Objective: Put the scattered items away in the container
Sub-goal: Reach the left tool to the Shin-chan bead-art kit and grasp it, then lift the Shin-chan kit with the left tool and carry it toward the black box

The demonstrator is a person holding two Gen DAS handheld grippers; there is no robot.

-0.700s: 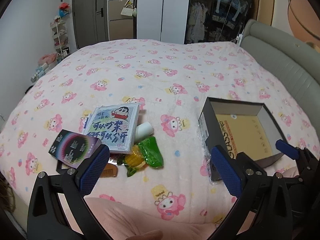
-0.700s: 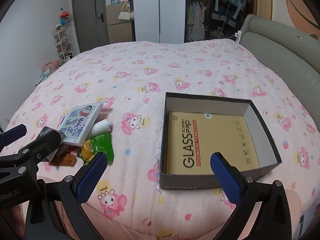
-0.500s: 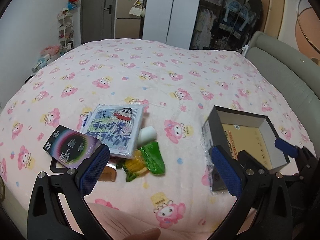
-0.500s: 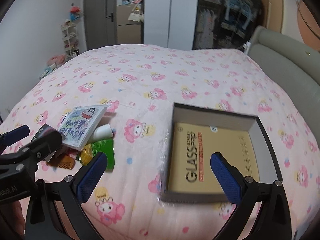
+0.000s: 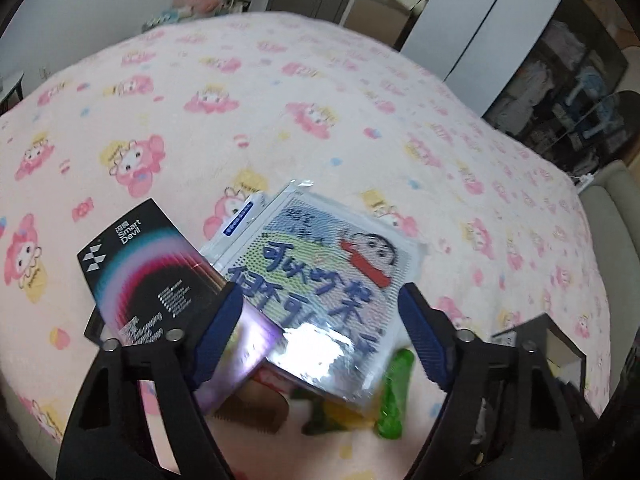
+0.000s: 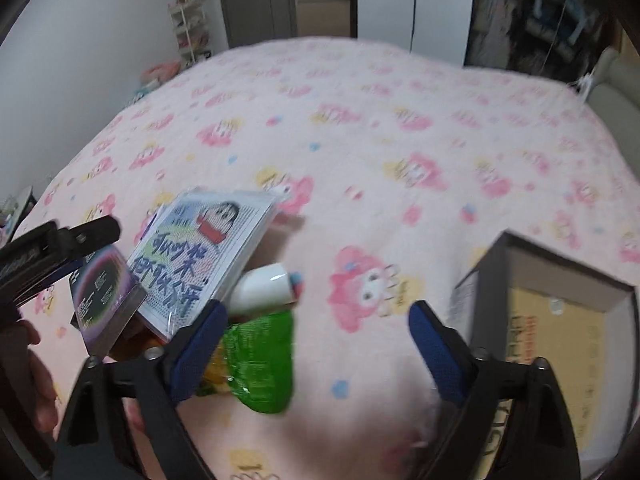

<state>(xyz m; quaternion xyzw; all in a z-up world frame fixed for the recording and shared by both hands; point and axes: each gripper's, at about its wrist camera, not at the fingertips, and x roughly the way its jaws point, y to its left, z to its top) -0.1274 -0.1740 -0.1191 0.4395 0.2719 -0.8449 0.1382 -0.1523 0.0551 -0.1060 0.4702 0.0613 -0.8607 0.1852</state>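
Blue-padded left tongs (image 5: 320, 336) now closer over cartoon pack (image 5: 320, 276), narrower vs before.

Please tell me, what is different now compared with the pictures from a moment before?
Both grippers moved closer to the pile: the left gripper now hangs open over the clear-wrapped cartoon packet, the right gripper beside the green snack wrapper. Nothing is gripped; the items lie as before.

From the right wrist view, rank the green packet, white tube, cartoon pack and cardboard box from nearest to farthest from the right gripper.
From the right gripper:
1. Green packet, against its left finger.
2. White tube, just beyond.
3. Cartoon pack upper left and cardboard box at right: too close to call.
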